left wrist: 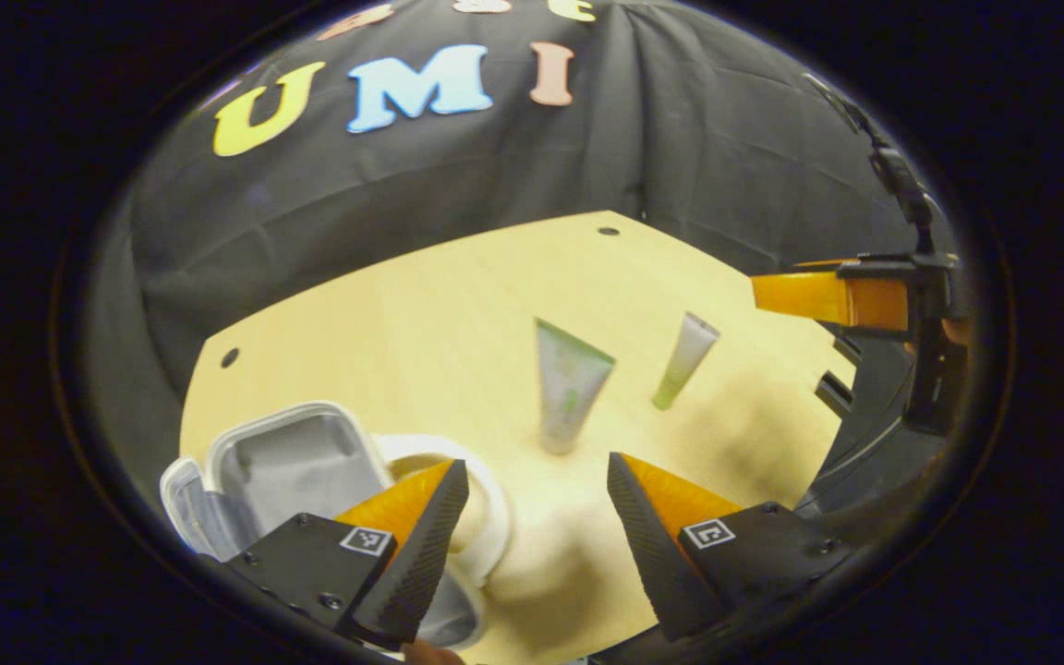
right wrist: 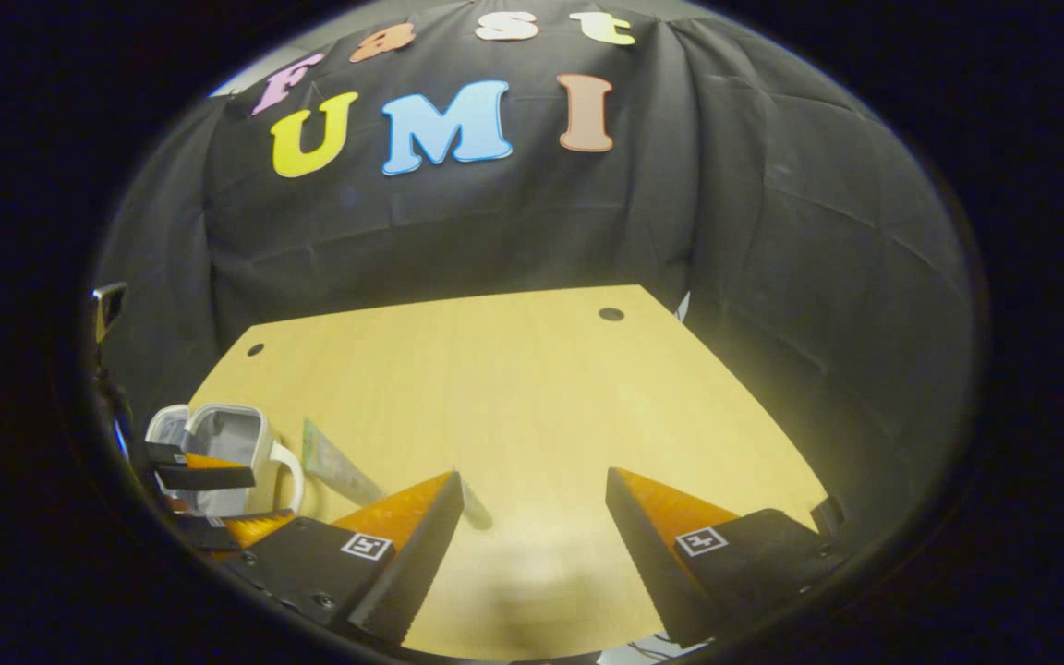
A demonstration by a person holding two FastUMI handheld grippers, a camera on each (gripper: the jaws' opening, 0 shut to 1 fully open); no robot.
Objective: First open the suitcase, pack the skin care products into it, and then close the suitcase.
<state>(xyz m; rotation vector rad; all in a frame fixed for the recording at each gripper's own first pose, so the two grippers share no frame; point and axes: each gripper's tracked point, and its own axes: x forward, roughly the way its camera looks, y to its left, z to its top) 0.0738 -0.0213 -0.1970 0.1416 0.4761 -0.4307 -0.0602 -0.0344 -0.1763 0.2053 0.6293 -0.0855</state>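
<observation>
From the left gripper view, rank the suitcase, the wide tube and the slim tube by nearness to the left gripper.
1. suitcase, open, beside the left finger.
2. wide tube, ahead, centre.
3. slim tube, farther right.

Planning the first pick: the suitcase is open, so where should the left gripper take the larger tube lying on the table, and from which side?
Grip the larger tube across its mid-body, coming down from above with the left gripper open. It lies flat on the table, wide crimped end far, narrow cap end near, so the fingers should straddle its width. The suitcase sits open to the left.
</observation>
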